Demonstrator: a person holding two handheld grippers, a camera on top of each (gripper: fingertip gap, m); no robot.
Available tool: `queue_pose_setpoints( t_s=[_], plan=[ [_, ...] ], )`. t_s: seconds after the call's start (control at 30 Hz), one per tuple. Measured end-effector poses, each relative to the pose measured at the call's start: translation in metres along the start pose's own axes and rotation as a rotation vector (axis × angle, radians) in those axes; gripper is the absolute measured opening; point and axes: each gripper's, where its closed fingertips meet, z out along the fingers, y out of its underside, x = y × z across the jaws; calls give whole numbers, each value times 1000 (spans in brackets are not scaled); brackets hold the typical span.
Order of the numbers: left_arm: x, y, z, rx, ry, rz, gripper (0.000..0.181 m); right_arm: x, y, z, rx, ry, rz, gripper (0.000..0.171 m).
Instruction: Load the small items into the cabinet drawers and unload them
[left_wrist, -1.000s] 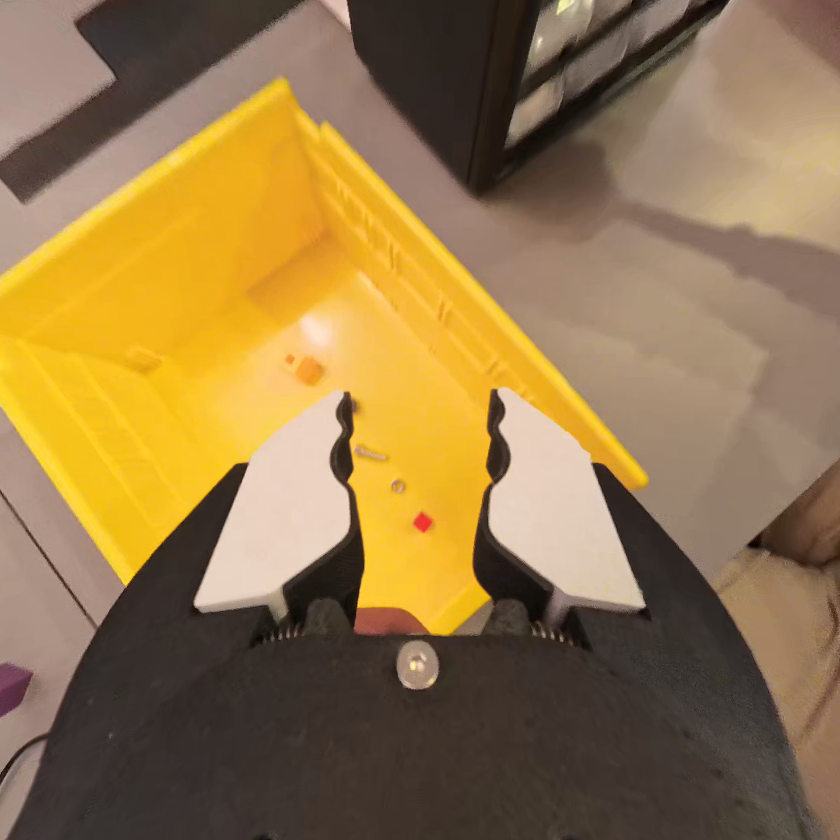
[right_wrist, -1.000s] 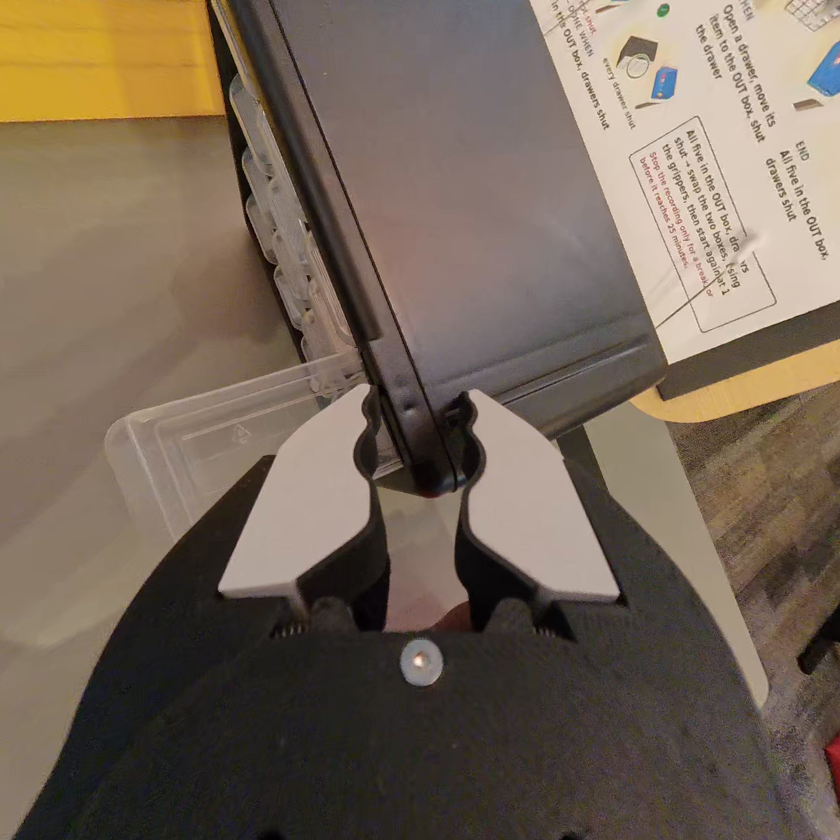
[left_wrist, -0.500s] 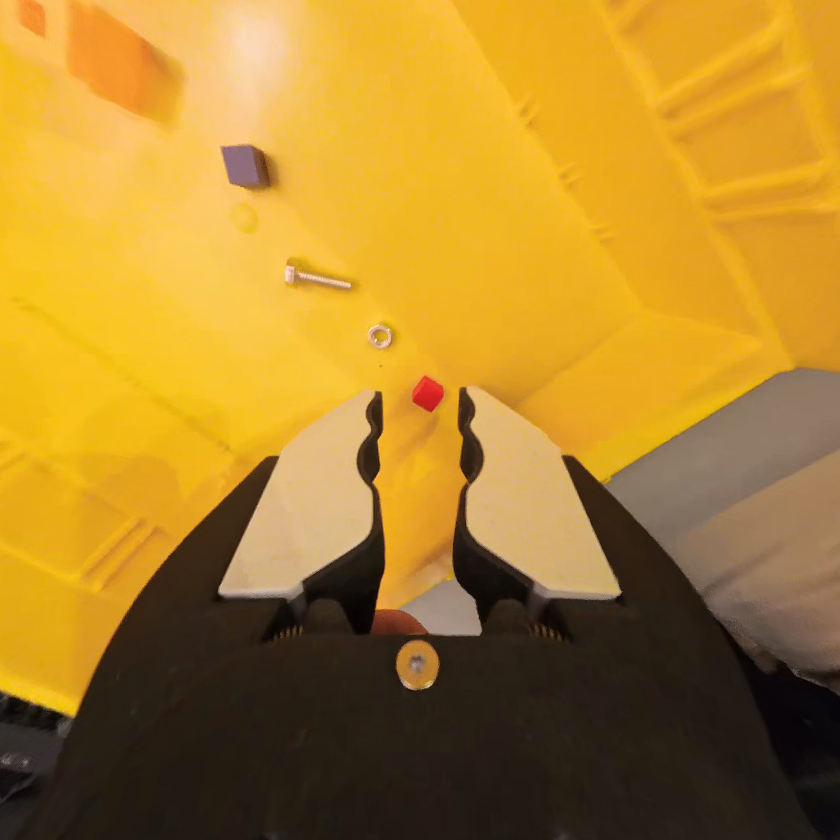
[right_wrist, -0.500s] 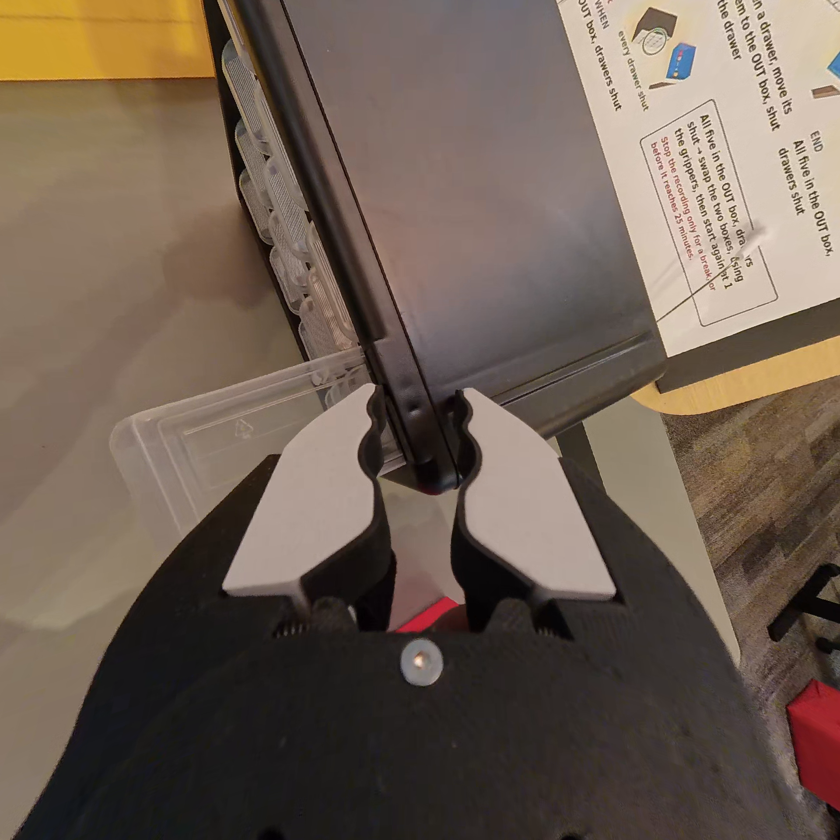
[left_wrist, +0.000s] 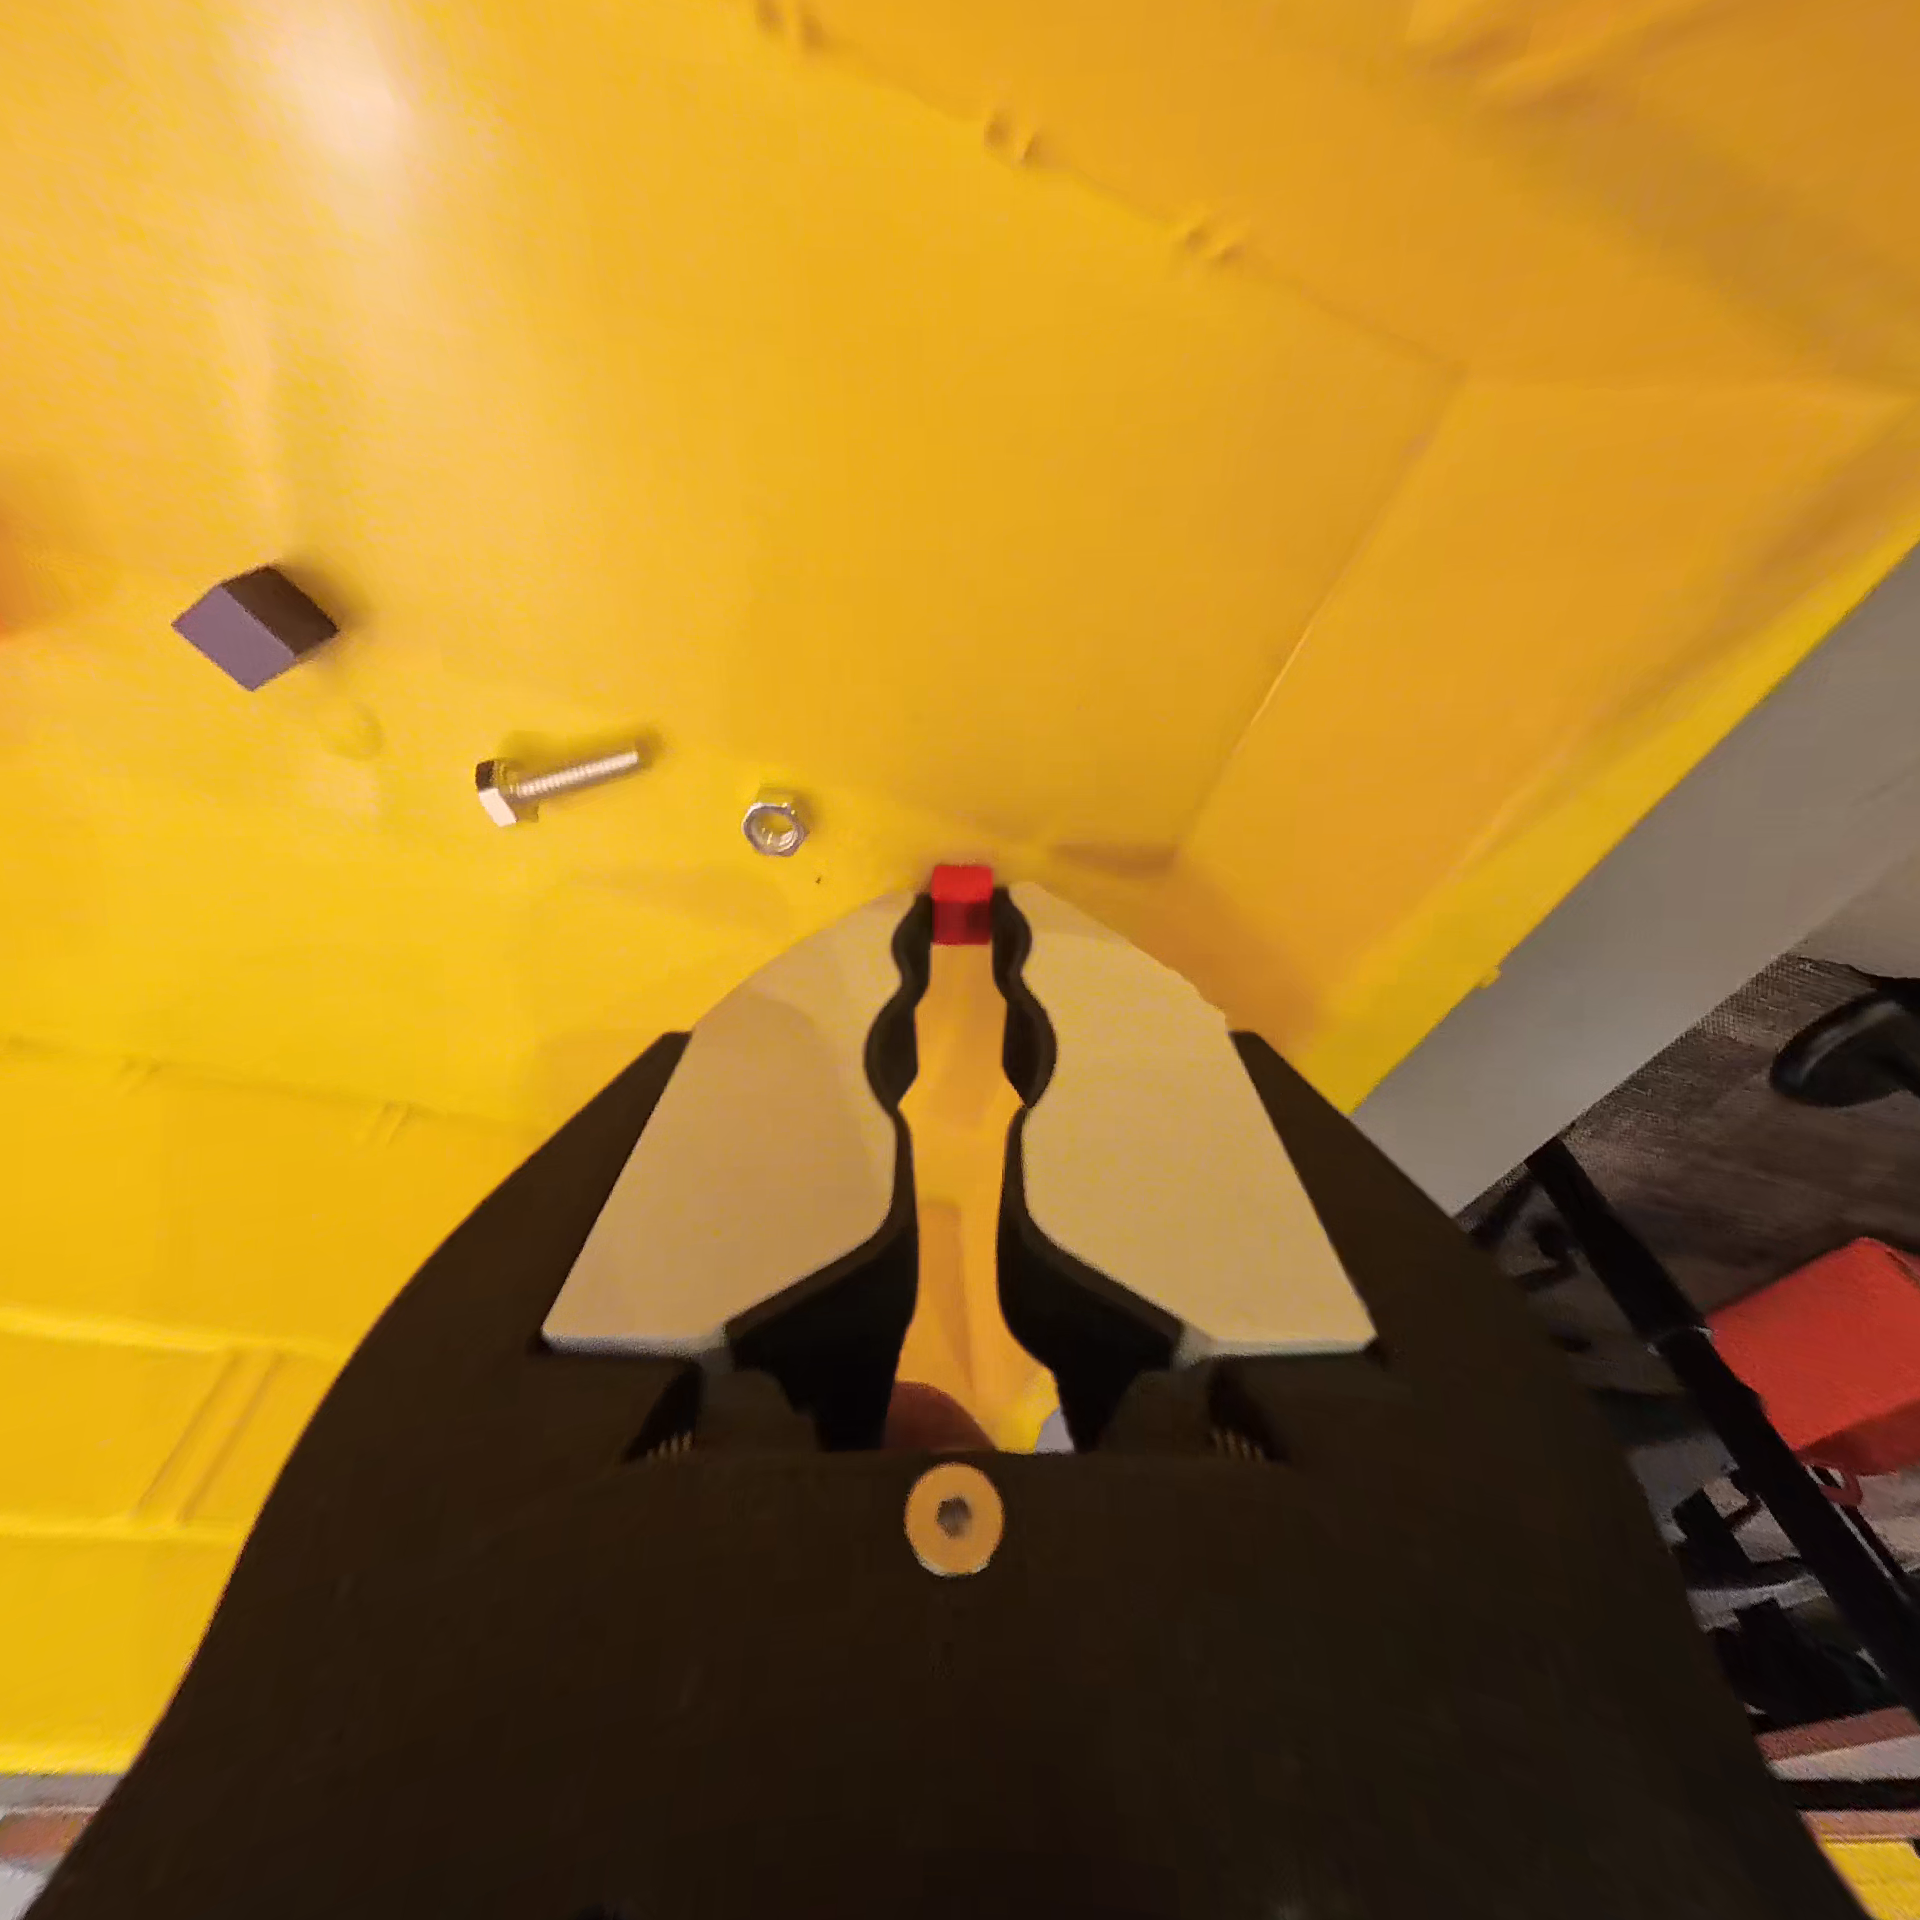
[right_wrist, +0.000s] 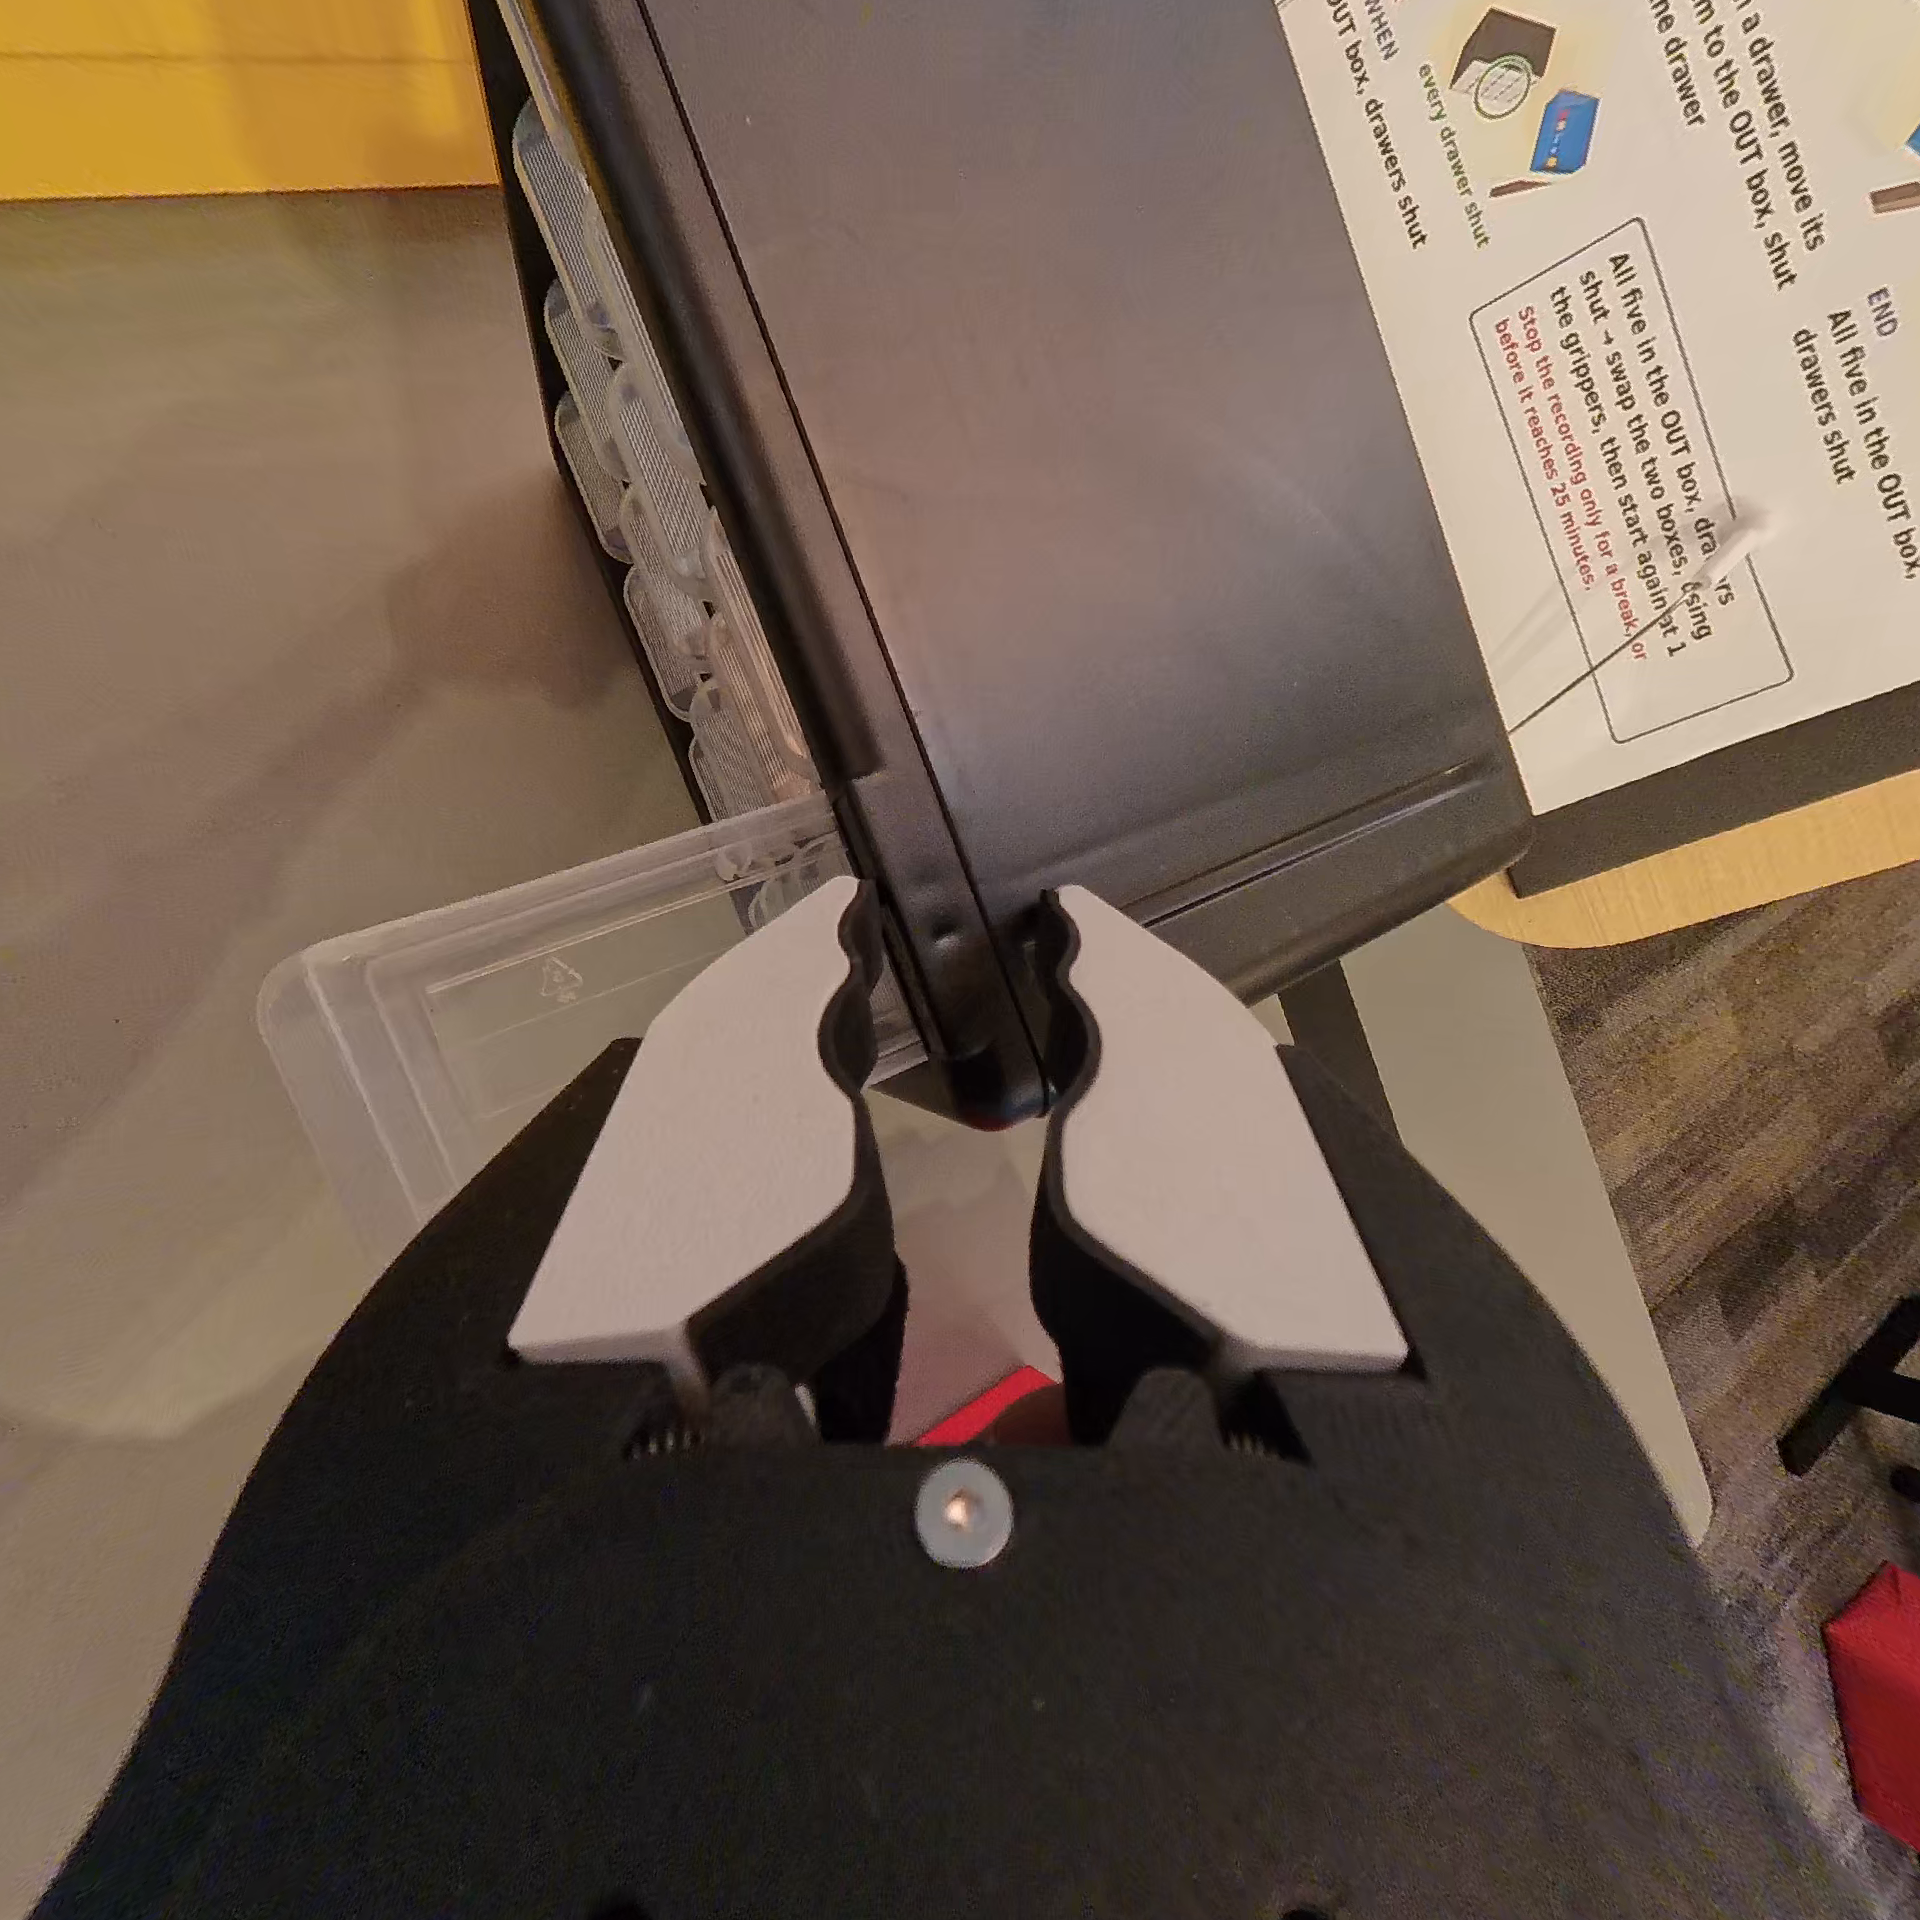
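Note:
My left gripper (left_wrist: 960, 912) is deep inside the yellow bin (left_wrist: 935, 416) and is shut on a small red cube (left_wrist: 958, 902) held at its fingertips, at the bin floor. A nut (left_wrist: 772, 821), a bolt (left_wrist: 551, 781) and a dark purple block (left_wrist: 255, 627) lie on the bin floor to the left. My right gripper (right_wrist: 958, 914) is shut on the near top corner edge of the black drawer cabinet (right_wrist: 1091, 468). One clear drawer (right_wrist: 499, 1008) stands pulled out to the left of that corner.
A printed instruction sheet (right_wrist: 1704, 343) lies behind the cabinet. The grey table (right_wrist: 260, 623) spreads left of the cabinet, with the yellow bin's wall (right_wrist: 229, 94) at the far left. The table edge and floor with a red object (left_wrist: 1839, 1351) lie to the right.
My left gripper dropped into the bin, moved forward onto the red cube and closed on it. My right gripper has kept its hold on the cabinet corner.

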Motion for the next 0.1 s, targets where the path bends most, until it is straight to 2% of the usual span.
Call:
queue_pose_setpoints(
  t_s=[0.03,0.1],
  plan=[
    [0,0,0,2,-2,2,10,0,0,0,2,0,2,28],
    [-2,-1,0,15,-22,28,10,0,0,0,3,1,2,28]
  ],
)
